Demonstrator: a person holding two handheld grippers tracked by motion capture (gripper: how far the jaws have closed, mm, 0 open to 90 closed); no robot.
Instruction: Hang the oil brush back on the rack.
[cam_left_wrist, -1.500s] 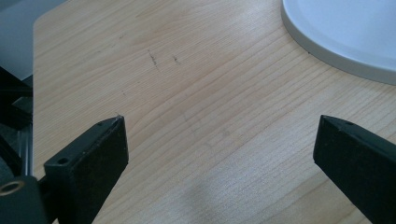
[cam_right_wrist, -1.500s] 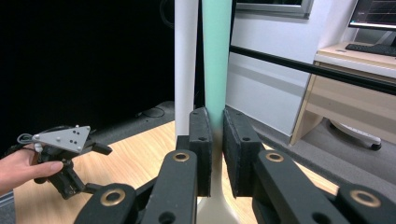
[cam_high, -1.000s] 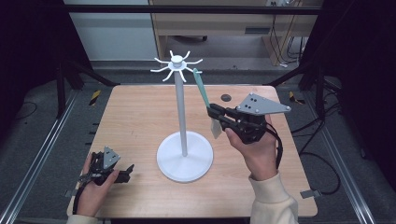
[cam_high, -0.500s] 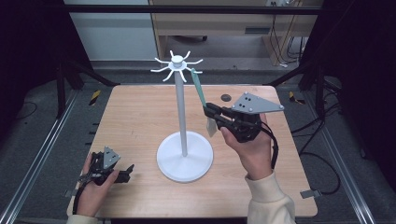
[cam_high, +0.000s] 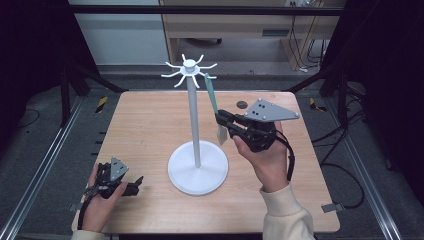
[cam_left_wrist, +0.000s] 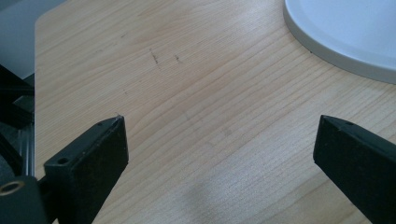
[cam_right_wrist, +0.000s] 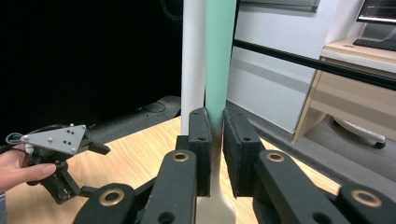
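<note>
Spatula (cam_high: 214, 107) with a mint-green handle hangs beside the white stand (cam_high: 196, 117), its long axis nearly upright and leaning slightly: the handle end points up toward one of the hooks (cam_high: 209, 76) at the stand's crown, and the pale blade end points down toward the wooden table (cam_high: 145, 125). Whether the handle tip is actually on the hook cannot be told from the high view. The right gripper (cam_high: 223, 119) is clamped on the spatula low on the handle, just above the blade; in the right gripper view its jaws press the green handle (cam_right_wrist: 219, 56) from both sides, with the stand's white pole (cam_right_wrist: 193, 56) just behind it. The left gripper (cam_high: 134, 183) rests on the table near the front left corner, well apart from the stand's round base (cam_left_wrist: 345, 32), its jaws spread wide with nothing between them
</note>
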